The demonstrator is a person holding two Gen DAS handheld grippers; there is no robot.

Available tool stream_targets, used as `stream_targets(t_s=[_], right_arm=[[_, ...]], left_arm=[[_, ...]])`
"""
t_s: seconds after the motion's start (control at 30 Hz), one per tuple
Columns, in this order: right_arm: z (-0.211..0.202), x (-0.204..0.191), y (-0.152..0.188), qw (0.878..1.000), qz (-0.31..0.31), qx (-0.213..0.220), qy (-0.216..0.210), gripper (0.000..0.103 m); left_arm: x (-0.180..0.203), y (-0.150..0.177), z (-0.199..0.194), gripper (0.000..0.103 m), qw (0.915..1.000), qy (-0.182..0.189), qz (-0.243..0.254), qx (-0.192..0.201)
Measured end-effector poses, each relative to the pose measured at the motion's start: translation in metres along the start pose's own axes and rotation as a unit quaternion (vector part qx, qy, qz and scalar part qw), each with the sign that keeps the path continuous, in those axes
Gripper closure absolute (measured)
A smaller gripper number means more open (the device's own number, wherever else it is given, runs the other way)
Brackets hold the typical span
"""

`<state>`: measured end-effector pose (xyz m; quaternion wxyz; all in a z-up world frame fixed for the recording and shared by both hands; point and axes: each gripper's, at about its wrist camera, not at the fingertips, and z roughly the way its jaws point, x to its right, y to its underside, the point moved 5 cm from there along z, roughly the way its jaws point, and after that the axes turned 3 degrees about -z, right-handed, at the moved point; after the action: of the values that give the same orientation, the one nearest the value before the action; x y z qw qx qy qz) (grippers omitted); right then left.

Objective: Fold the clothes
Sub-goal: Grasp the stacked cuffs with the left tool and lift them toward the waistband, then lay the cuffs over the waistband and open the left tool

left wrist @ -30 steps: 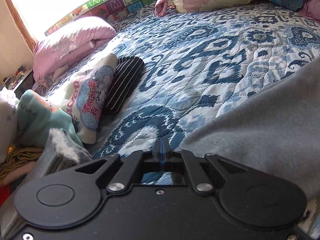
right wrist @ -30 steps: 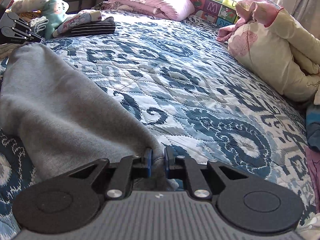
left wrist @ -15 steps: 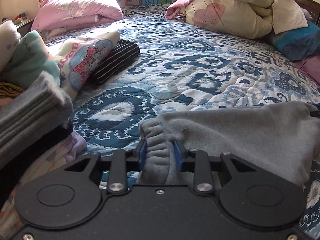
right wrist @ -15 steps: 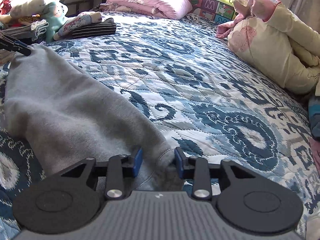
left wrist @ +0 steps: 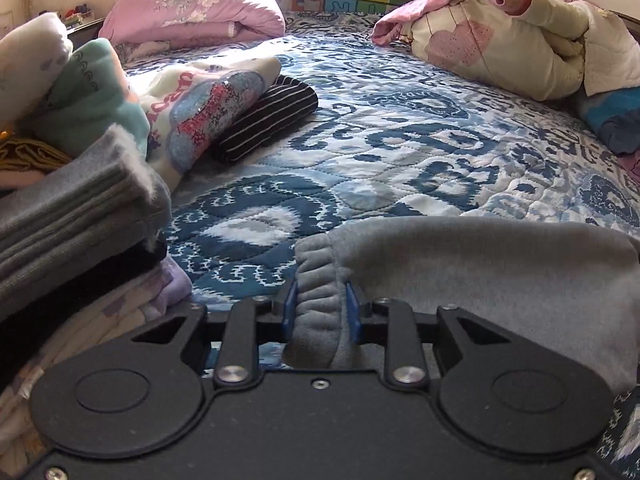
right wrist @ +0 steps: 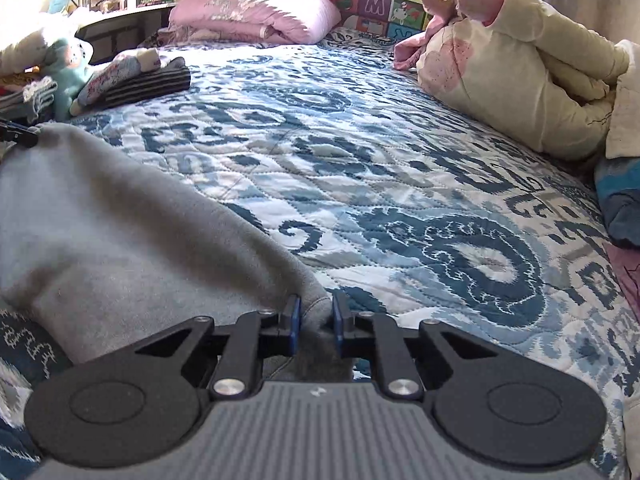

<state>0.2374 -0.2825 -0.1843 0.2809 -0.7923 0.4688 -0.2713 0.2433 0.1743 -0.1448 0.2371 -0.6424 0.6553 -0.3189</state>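
A grey fleece garment (right wrist: 112,232) lies stretched across the near part of the blue patterned quilt (right wrist: 360,168). My right gripper (right wrist: 315,314) is shut on one end of it, with fabric pinched between the blue pads. In the left wrist view my left gripper (left wrist: 320,308) is shut on the gathered elastic band of the grey garment (left wrist: 480,272), which fills the gap between its pads. The left gripper's black tip (right wrist: 18,134) shows at the far left of the right wrist view, at the garment's other corner.
Folded clothes are stacked at the left: grey pieces (left wrist: 72,208), a printed white top (left wrist: 208,112) and a black striped piece (left wrist: 268,120). A pink pillow (left wrist: 192,16) lies at the head. A cream and pink duvet bundle (right wrist: 512,64) fills the right side.
The left gripper, shut on nothing a second ago, swung round, opened and closed onto the garment's elastic band. The right gripper opened briefly and has closed again on its end of the garment.
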Motion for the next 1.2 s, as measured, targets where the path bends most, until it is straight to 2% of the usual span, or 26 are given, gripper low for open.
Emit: stream_targets(t_s=[0.13, 0.2, 0.27, 0.3, 0.33, 0.37, 0.4, 0.43, 0.47, 0.57, 0.6, 0.63, 0.67, 0.73, 0.8, 0.83, 0.87, 0.93, 1.03, 1.1, 1.17, 1.2], right_arm=[[0.002, -0.005, -0.003, 1.0, -0.016, -0.01, 0.009, 0.076], [0.002, -0.006, -0.003, 0.999, -0.025, -0.015, 0.016, 0.067], [0.0, -0.005, -0.003, 0.999, -0.03, -0.014, 0.036, 0.049], [-0.002, -0.004, -0.004, 0.998, -0.031, -0.012, 0.047, 0.044], [-0.004, -0.003, -0.004, 0.998, -0.032, -0.01, 0.058, 0.04], [-0.009, -0.003, -0.005, 0.998, -0.03, -0.003, 0.062, 0.037], [-0.017, -0.006, -0.008, 0.998, -0.021, 0.012, 0.057, 0.037], [-0.026, -0.008, -0.011, 0.998, -0.012, 0.027, 0.052, 0.037], [-0.034, -0.011, -0.013, 0.998, -0.004, 0.042, 0.047, 0.037], [-0.06, -0.018, -0.021, 0.996, 0.022, 0.086, 0.032, 0.038], [-0.069, -0.021, -0.024, 0.994, 0.03, 0.101, 0.027, 0.039], [-0.075, -0.022, -0.027, 0.993, 0.034, 0.112, 0.02, 0.045], [-0.074, -0.025, -0.03, 0.993, 0.03, 0.117, 0.008, 0.055], [-0.067, -0.044, -0.03, 0.991, 0.041, 0.125, -0.025, 0.063], [-0.059, -0.055, -0.025, 0.99, 0.057, 0.121, -0.042, 0.061], [-0.058, -0.055, -0.024, 0.99, 0.059, 0.12, -0.038, 0.052], [-0.057, -0.055, -0.024, 0.99, 0.06, 0.119, -0.034, 0.046], [-0.055, -0.056, -0.022, 0.991, 0.063, 0.118, -0.026, 0.045], [-0.052, -0.056, -0.019, 0.991, 0.067, 0.115, -0.013, 0.046], [-0.05, -0.056, -0.017, 0.991, 0.07, 0.113, -0.005, 0.046], [-0.048, -0.056, -0.015, 0.991, 0.073, 0.111, 0.003, 0.045], [-0.047, -0.056, -0.014, 0.991, 0.075, 0.11, 0.007, 0.045]], left_arm=[[0.001, -0.009, -0.021, 0.078, 0.9996, 0.006, -0.025, 0.009], [0.002, -0.015, -0.024, 0.078, 0.9994, 0.006, -0.033, 0.003], [0.003, -0.016, -0.015, 0.078, 0.9992, -0.001, -0.034, -0.02], [0.004, -0.013, -0.007, 0.078, 0.9989, -0.006, -0.022, -0.04], [0.004, -0.009, 0.002, 0.069, 0.998, -0.01, -0.01, -0.062], [0.003, -0.007, -0.002, 0.048, 0.9983, -0.031, 0.007, -0.048], [0.002, -0.006, -0.006, 0.044, 0.9978, -0.053, 0.023, -0.032], [0.006, -0.008, -0.018, 0.042, 0.9975, -0.059, 0.037, -0.008], [0.013, -0.01, -0.032, 0.044, 0.9966, -0.055, 0.057, 0.023], [0.038, -0.013, -0.047, 0.044, 0.9899, -0.049, 0.112, 0.07], [0.048, -0.013, -0.046, 0.044, 0.9874, -0.036, 0.128, 0.086], [0.059, -0.013, -0.044, 0.044, 0.9843, -0.023, 0.143, 0.102], [0.064, -0.013, -0.04, 0.044, 0.9838, -0.017, 0.146, 0.103], [0.072, -0.01, -0.025, 0.044, 0.9846, -0.02, 0.143, 0.099], [0.071, 0.002, -0.002, 0.044, 0.9873, -0.036, 0.141, 0.065], [0.067, 0.013, 0.015, 0.044, 0.9874, -0.054, 0.147, 0.025], [0.066, 0.028, 0.026, 0.043, 0.983, -0.066, 0.171, 0.013], [0.069, 0.039, 0.028, 0.043, 0.9756, -0.078, 0.202, 0.037], [0.073, 0.031, 0.022, 0.042, 0.9742, -0.083, 0.208, 0.025], [0.078, 0.025, 0.013, 0.048, 0.9709, -0.096, 0.218, 0.026], [0.1, 0.024, -0.014, 0.048, 0.9646, -0.092, 0.237, 0.069], [0.114, 0.024, -0.025, 0.048, 0.9668, -0.068, 0.232, 0.083]])
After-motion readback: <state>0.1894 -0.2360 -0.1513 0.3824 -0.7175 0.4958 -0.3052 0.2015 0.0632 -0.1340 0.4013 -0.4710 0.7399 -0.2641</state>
